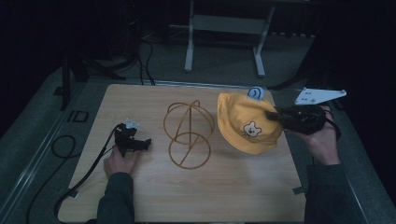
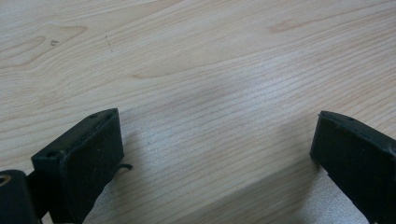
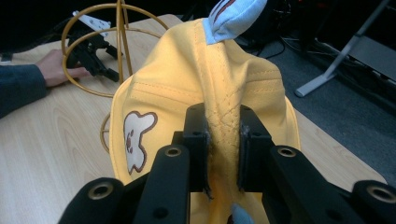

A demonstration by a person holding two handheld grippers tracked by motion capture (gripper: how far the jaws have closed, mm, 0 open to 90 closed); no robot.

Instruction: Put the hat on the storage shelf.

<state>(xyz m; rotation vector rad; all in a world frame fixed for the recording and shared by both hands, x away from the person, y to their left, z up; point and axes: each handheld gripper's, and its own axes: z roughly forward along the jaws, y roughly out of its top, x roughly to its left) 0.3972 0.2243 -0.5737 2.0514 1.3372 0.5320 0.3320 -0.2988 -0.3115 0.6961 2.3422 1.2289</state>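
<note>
- Two claws: my right claw (image 3: 223, 149) is clamped on the yellow hat (image 1: 247, 122), held above the worktop's (image 1: 154, 196) right side.
- My left claw (image 2: 215, 158) rests released, near left.
- Next, I judge: carry hat left onto wire stand (image 1: 188, 134).

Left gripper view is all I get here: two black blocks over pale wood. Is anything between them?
Observer: No, the left gripper is open over the bare wooden table.
Operator: So what else sits on that table?
Observer: A gold wire hat stand made of hoops stands just beside that gripper.
Operator: Is there a hat?
Observer: Yes, a yellow fabric bucket hat with a small bear patch, lifted above the table's far right.
Operator: Who is lifting it?
Observer: The right gripper, its jaws pinching a fold of the hat's cloth.
</note>
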